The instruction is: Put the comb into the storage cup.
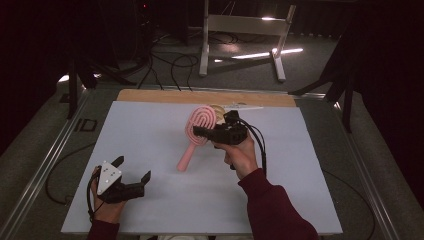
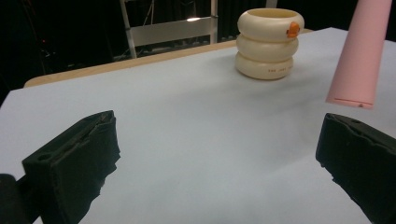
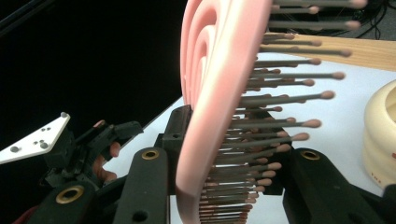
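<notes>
Two grippers work above the white sheet [image 1: 150,125]. Right gripper [image 1: 200,132] pinches the head of the pink hairbrush [image 1: 196,131], lifted off the sheet, handle slanting down toward the person. Left gripper [image 1: 134,170] hovers low near the front edge, jaws spread, nothing between them. Behind the brush stands a cream ringed holder [image 2: 270,43].

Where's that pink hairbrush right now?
In the high view the pink hairbrush is near the table's middle, held up by the right gripper, with the cream ring-shaped holder just behind it.
</notes>
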The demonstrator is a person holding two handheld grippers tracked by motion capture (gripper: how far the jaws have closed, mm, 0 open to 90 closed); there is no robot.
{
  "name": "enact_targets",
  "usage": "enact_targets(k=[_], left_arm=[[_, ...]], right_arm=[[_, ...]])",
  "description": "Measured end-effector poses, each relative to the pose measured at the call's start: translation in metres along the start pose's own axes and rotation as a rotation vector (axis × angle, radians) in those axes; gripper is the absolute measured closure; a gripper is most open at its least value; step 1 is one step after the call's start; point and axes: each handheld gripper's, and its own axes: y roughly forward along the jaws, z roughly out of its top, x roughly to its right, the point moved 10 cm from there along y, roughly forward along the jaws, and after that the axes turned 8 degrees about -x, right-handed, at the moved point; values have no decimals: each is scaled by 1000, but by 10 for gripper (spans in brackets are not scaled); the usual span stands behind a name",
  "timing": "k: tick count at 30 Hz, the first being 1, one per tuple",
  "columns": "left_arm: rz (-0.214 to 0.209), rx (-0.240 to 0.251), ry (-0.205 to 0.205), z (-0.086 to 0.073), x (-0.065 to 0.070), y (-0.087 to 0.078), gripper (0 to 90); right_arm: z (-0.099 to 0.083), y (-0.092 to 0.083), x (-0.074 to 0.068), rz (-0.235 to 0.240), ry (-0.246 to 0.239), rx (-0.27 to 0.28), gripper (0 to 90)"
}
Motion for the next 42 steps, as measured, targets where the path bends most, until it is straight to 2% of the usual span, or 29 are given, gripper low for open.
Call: enact_targets(k=[11, 17, 29, 33, 42], left_arm=[[5, 16, 6, 2, 3, -2, 1], [9, 24, 10, 4, 5, -4, 1], [12, 26, -1, 4, 3, -4, 1], [13, 27, -2, 4, 2, -4, 1], [15, 25, -6, 3, 2, -4, 1]], right_arm=[[9, 1, -5, -1, -20, 1, 634], [14, 0, -4, -7, -14, 2, 634], [24, -2, -2, -24, -35, 11, 634], [31, -4, 4, -51, -23, 43, 634], [37, -6, 9, -52, -11, 67, 634]])
